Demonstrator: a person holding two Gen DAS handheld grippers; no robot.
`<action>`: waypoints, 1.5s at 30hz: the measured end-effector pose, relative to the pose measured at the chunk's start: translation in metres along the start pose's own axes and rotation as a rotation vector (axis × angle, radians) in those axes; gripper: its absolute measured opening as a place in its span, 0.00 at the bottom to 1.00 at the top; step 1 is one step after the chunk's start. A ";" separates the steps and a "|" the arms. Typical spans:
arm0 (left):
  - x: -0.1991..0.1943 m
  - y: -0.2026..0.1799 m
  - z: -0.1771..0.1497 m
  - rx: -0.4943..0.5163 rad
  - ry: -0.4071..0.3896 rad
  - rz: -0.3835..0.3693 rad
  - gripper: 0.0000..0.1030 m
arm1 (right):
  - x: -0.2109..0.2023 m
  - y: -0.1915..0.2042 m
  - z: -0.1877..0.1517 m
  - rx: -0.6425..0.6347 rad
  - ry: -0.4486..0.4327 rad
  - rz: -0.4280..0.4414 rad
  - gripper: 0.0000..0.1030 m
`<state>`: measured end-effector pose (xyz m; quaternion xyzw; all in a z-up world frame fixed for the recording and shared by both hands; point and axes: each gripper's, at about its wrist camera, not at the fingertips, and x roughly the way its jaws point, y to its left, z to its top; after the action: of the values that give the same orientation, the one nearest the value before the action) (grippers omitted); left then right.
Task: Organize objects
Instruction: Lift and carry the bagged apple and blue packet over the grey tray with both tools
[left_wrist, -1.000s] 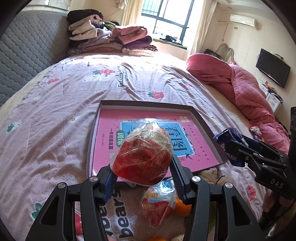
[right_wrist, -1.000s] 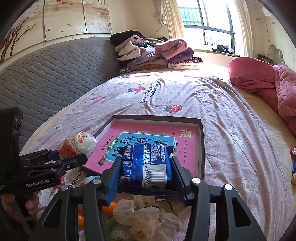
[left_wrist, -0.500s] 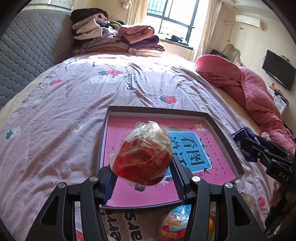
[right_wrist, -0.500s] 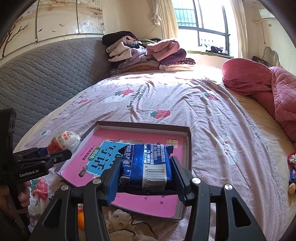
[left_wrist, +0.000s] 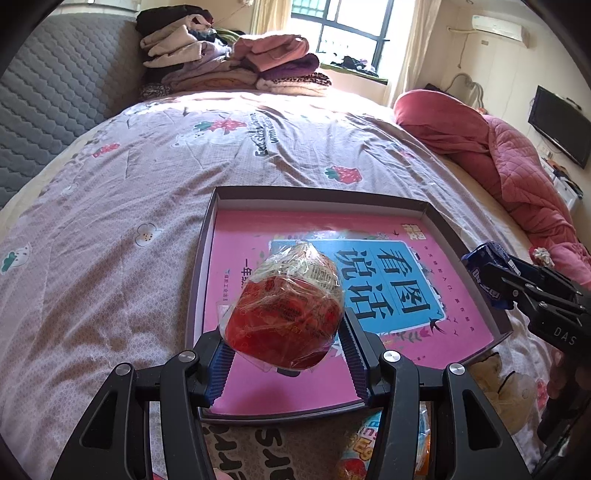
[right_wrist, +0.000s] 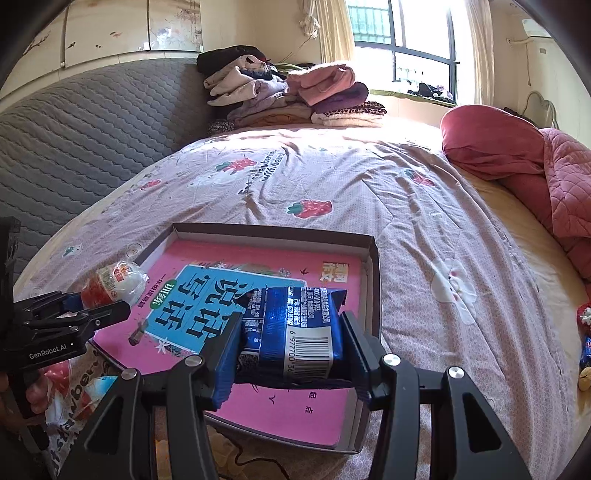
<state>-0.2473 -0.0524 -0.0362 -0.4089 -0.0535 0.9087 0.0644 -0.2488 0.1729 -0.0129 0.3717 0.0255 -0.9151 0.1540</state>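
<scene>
My left gripper (left_wrist: 286, 334) is shut on a red snack in clear wrap (left_wrist: 286, 310) and holds it above the near left part of a shallow cardboard box (left_wrist: 321, 194). A pink book with a blue title panel (left_wrist: 373, 284) lines the box floor. My right gripper (right_wrist: 291, 336) is shut on a blue foil packet with a barcode (right_wrist: 303, 325), held over the near right side of the same box (right_wrist: 277, 232). Each gripper shows at the edge of the other's view: the right gripper (left_wrist: 491, 273) with its packet, the left gripper (right_wrist: 99, 295) with its red snack (right_wrist: 118, 280).
The box lies on a lilac strawberry-print bedsheet (left_wrist: 110, 229). More snack packets (left_wrist: 365, 443) and a crumpled cream bag (left_wrist: 498, 387) lie at the near edge. Folded clothes (left_wrist: 236, 62) are stacked at the head; a pink quilt (left_wrist: 517, 166) fills the right side.
Both grippers have moved forward and down over the box with their loads. The box now fills more of each view, and the loose snacks have slid toward the bottom edge.
</scene>
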 end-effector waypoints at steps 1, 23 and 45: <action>0.002 0.000 -0.001 0.001 0.004 0.000 0.54 | 0.002 0.000 -0.001 0.001 0.006 0.000 0.50; 0.019 -0.005 -0.014 0.025 0.076 0.028 0.54 | 0.034 -0.004 -0.021 0.012 0.106 -0.031 0.50; 0.022 -0.002 -0.013 0.018 0.087 0.021 0.54 | 0.039 0.002 -0.023 -0.005 0.111 -0.045 0.51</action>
<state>-0.2516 -0.0466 -0.0605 -0.4481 -0.0384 0.8911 0.0610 -0.2591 0.1645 -0.0566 0.4208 0.0448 -0.8963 0.1325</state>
